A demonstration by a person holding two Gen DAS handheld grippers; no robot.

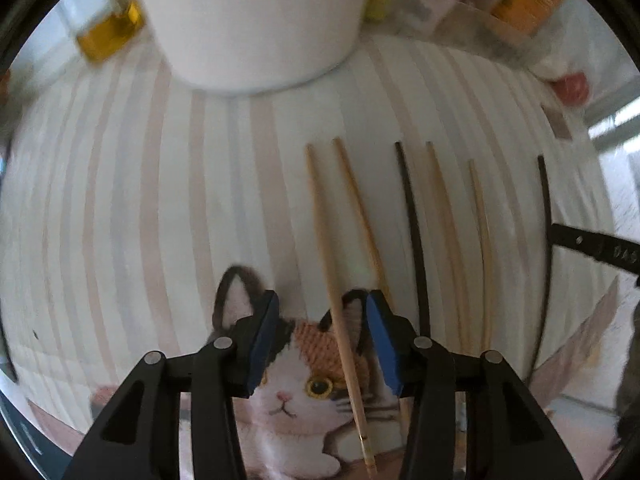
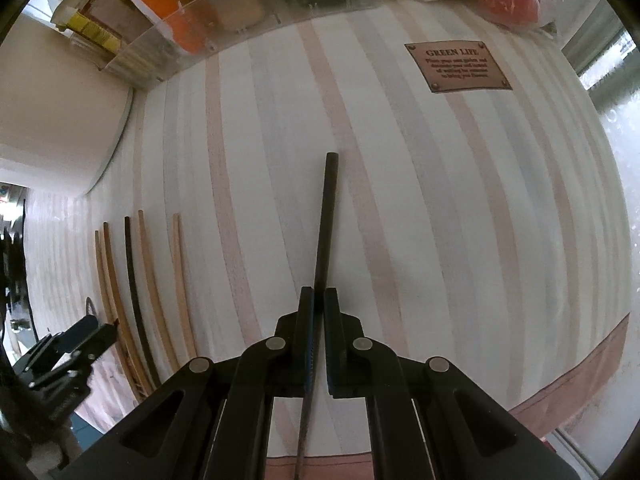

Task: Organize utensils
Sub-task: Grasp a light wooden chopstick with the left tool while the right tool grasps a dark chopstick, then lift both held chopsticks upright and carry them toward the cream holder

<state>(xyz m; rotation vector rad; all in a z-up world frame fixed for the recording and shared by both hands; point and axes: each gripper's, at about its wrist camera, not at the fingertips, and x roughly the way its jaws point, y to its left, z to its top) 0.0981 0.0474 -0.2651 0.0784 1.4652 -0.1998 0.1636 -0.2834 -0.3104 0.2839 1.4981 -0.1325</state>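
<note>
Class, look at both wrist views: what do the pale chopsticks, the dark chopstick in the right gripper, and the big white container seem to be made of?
Pale chopsticks: likely bamboo or wood, matte tan with faint grain. Dark chopstick, on which the right gripper is shut: smooth, near-black; lacquered wood or plastic, unclear. White container: smooth, opaque white; ceramic or plastic, too blurred to tell.

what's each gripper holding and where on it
Right gripper: shut on the dark chopstick, toward its thin end. Left gripper: open, holding nothing.

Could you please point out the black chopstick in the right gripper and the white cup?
black chopstick (image 2: pixel 325 224), right wrist view, mid-shaft ahead of the fingers.
white cup (image 1: pixel 256 20), left wrist view, side wall.
</note>
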